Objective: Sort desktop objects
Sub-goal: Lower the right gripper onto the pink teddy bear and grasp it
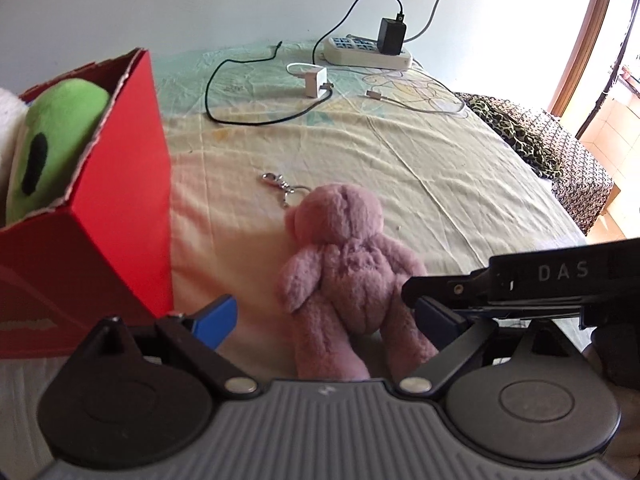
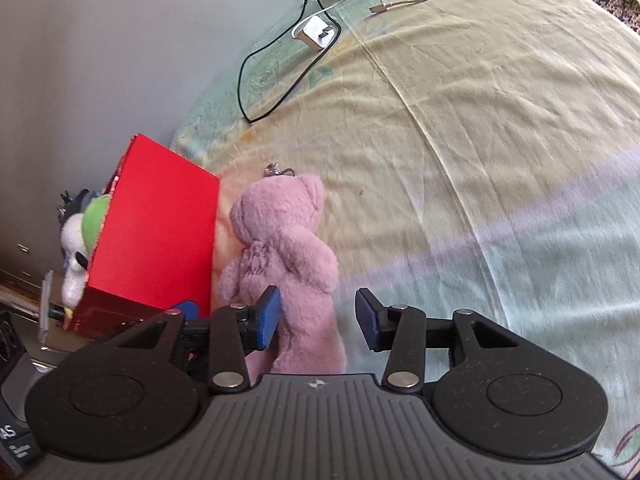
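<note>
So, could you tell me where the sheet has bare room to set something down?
Bare sheet lies between the bear and the leopard cloth. Crowded: the cables and strip at the far end, and the gap between box and bear.

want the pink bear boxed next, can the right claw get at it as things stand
Probably yes: the right claw is open around the pink bear and nothing lies between them; the red box stands just beside it.

- Red box [image 1: 120,216] walls off the left, and the pink plush bear [image 1: 344,280] lies just beside it with only a narrow gap between.
- Right of the bear, the bed sheet [image 1: 460,200] is wide open.
- Far back, black cable [image 1: 248,120], white charger [image 1: 314,80] and power strip [image 1: 368,54] clutter the wall edge.
</note>
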Demonstrator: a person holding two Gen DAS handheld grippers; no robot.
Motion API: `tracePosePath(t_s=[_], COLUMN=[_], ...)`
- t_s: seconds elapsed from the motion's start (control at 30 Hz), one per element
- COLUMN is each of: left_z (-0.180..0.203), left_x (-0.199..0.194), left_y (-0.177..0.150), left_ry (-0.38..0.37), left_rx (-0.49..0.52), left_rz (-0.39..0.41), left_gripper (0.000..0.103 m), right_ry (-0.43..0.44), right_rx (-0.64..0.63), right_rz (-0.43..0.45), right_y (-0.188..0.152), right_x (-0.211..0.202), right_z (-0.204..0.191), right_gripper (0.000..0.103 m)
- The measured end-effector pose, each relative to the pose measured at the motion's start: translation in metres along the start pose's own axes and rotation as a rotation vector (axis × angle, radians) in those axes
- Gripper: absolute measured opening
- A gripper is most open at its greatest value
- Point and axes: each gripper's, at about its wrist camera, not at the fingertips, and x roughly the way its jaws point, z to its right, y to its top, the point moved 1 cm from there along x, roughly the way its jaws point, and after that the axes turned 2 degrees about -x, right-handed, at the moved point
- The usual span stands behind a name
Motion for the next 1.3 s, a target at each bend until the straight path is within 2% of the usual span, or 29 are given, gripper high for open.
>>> tracePosePath(t_s=[0.13, 0.27, 0.33, 0.47, 0.57, 0.77, 0.93, 1.3], left_z=[-0.005, -0.015, -0.017, -0.016, -0.013, -0.009, -0.005, -0.01], left_x=[0.011, 0.02, 0.024, 0.031, 0.033, 0.032, 0.03, 0.021], left_y=[0.006, 0.009, 0.011, 0.012, 0.013, 0.012, 0.011, 0.007], left_ry=[-0.011, -0.062, -0.084, -0.099, -0.093, -0.093, -0.09, -0.097], left_rx=[-0.035, -0.099, -0.119, -0.126, -0.108, -0.089, -0.072, -0.099], left_rz=[-0.022, -0.067, -0.08, -0.095, -0.096, -0.094, -0.094, -0.095], left_gripper=[0.096, 0.09, 0.089, 0.09, 0.091, 0.085, 0.084, 0.084], right_ry=[-0.005, 0.059, 0.078, 0.156, 0.186, 0.197, 0.204, 0.182], right_rx=[-0.008, 0.005, -0.009, 0.042, 0.057, 0.041, 0.062, 0.001], right_rz=[0.008, 0.009, -0.021, -0.075, -0.085, -0.092, -0.099, -0.095], right_y=[0.009, 0.018, 0.022, 0.027, 0.028, 0.026, 0.023, 0.017], right_x=[0.005, 0.01, 0.018, 0.035, 0.039, 0.037, 0.034, 0.026], right_z=[0.004, 0.006, 0.004, 0.008, 0.009, 0.009, 0.013, 0.0], right_gripper=[0.047, 0.047, 0.048, 0.048, 0.046, 0.046, 0.046, 0.045])
